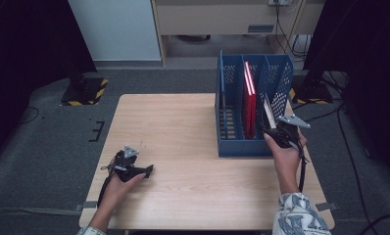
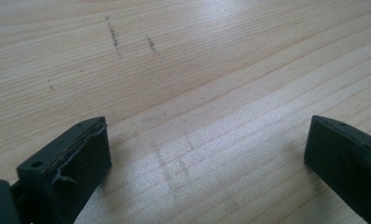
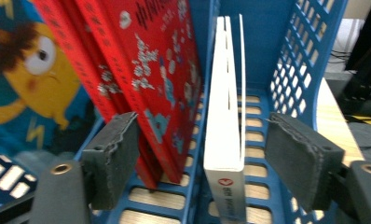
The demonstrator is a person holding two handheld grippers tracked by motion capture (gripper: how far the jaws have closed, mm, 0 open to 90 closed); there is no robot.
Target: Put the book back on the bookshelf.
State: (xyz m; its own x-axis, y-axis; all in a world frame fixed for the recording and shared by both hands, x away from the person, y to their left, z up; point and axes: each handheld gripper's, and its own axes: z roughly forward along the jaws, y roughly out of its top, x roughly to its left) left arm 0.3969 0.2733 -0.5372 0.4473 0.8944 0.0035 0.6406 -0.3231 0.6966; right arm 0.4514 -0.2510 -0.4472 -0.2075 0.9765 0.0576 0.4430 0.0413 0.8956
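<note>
Up at the right edge of the pale wooden table (image 1: 183,122) stands a blue plastic file rack (image 1: 232,146), its walls pierced with a lattice of small holes and its floor cut into slots. We count three compartments. The middle one holds red books (image 1: 250,100) with glossy covers printed in white patterns; in the right gripper view they lean slightly against the divider. The rightmost compartment holds a thin white book (image 3: 224,121), upright on its lower edge, its spine towards us with a small red mark near the bottom and its pages showing as a fine slit along the top.

We hold the right gripper (image 3: 206,163) at the near end of that compartment. Its jaws stand apart with clear gaps on either side of the white book, so the rough black pads (image 3: 113,154) do not press on it. The left pad sits in front of the red books.

Our left gripper (image 2: 207,154) rests low over the table near the front left corner, well apart from the rack. Its jaws are spread wide with nothing between them but bare wood grain, faint scuffs and a few dark scratches. The left pad's (image 2: 76,163) rubber facing looks frayed at its edge.
</note>
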